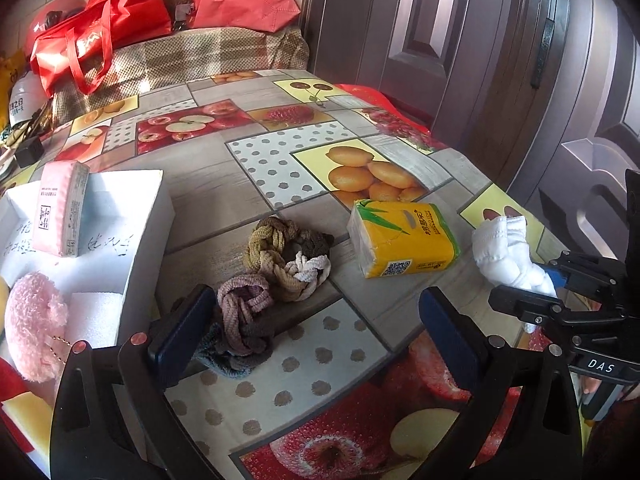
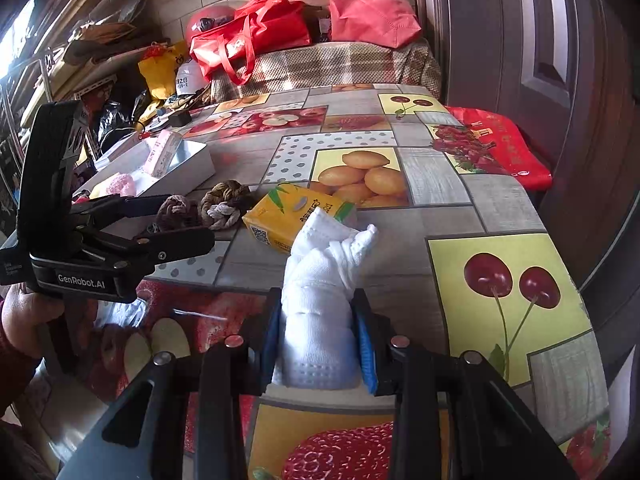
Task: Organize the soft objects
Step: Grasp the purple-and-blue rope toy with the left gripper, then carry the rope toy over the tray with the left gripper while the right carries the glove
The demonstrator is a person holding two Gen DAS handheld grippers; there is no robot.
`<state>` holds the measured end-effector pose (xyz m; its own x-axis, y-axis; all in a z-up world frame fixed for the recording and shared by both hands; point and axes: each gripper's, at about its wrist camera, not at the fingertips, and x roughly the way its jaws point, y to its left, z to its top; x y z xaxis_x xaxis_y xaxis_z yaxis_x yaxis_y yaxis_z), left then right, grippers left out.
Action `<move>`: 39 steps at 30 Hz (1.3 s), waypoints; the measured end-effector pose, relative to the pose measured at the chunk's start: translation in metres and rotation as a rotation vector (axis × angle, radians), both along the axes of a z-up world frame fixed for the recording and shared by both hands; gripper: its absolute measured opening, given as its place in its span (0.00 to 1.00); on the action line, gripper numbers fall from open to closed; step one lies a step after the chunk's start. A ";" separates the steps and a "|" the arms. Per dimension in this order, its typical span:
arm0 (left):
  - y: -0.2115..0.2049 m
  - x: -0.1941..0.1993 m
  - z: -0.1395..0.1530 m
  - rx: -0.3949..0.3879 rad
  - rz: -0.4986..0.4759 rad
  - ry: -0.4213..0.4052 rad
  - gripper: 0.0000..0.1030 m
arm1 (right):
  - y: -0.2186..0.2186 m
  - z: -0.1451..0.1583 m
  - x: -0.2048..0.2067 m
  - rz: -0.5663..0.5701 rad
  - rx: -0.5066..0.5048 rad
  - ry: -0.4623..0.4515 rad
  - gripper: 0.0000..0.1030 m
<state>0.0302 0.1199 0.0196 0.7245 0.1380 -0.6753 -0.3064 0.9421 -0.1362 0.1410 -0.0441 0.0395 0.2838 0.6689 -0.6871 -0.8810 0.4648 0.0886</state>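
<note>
Cluttered home: fruit-print tablecloth (image 1: pixel 280 200), shopping bags (image 1: pixel 100 36).

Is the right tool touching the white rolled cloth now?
Touching. The right wrist view shows the white rolled cloth squeezed between both blue pads of the right tool, with no gap on either side.

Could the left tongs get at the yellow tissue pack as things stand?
Probably yes: the left tongs are open, and the yellow tissue pack lies ahead on bare tablecloth. The braided scrunchies sit off to the left.
</note>
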 end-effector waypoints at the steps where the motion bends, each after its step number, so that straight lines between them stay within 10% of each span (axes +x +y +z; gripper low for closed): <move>1: -0.005 -0.002 0.000 0.002 -0.006 0.002 0.99 | 0.000 0.000 0.000 0.000 0.000 0.001 0.33; 14: -0.022 -0.012 0.002 0.021 -0.067 -0.001 0.99 | 0.001 0.000 0.000 -0.001 -0.001 0.002 0.33; 16: -0.023 -0.009 0.000 0.032 -0.073 0.021 0.91 | 0.001 0.000 0.000 -0.001 -0.002 0.003 0.33; 18: -0.030 -0.007 -0.004 0.060 -0.091 0.062 0.47 | 0.001 0.000 0.000 -0.001 -0.003 0.003 0.33; 19: -0.033 -0.007 -0.006 0.077 -0.091 0.081 0.40 | 0.001 0.000 0.000 -0.001 -0.003 0.002 0.33; 25: -0.037 -0.012 -0.007 0.092 -0.097 0.076 0.38 | 0.001 0.001 -0.002 -0.003 0.000 -0.012 0.33; 27: -0.036 -0.014 -0.007 0.076 -0.105 0.066 0.23 | -0.001 0.003 -0.003 -0.012 0.016 -0.027 0.33; 39: -0.054 -0.091 0.036 0.187 -0.125 -0.330 0.22 | -0.018 0.029 -0.029 -0.055 0.186 -0.197 0.32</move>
